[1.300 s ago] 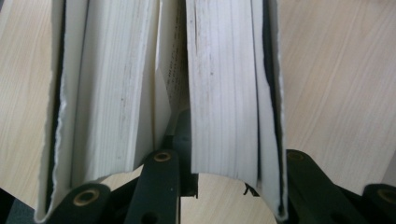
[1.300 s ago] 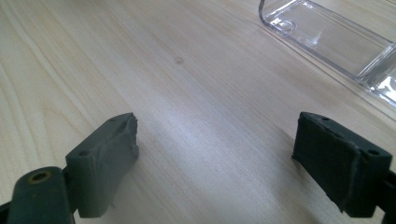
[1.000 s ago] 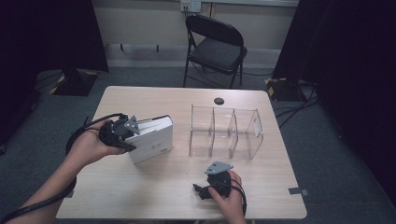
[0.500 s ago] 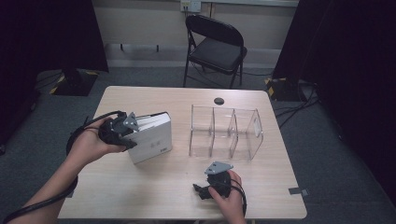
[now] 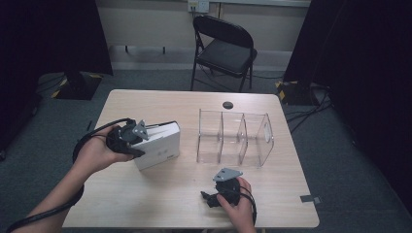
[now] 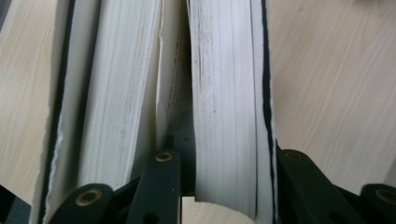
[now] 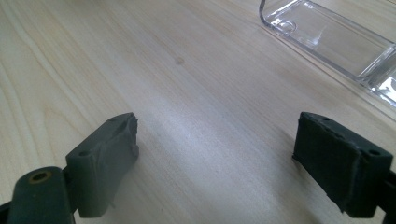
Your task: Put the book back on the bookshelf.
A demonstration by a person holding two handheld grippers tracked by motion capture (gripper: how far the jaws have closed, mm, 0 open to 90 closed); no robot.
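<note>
High view: left claw grips part of a thick white book on the worktop, right claw waits.

On the pale wooden worktop (image 5: 160, 199), the book (image 5: 160, 145) lies left of centre, just beside a clear three-bay rack (image 5: 235, 138) that stands well within reach, probably where the book is meant to go. The left claw (image 5: 133, 141) has just been closing and now pinches a wad of pages plus one cover, seemingly to lift or stand the book; in the left gripper view a gap splits the page block (image 6: 224, 102). The right claw (image 5: 210, 198) rests near the front edge, jaws wide and empty. A folding chair (image 5: 223, 48) stands beyond the worktop, clear of the work.
</note>
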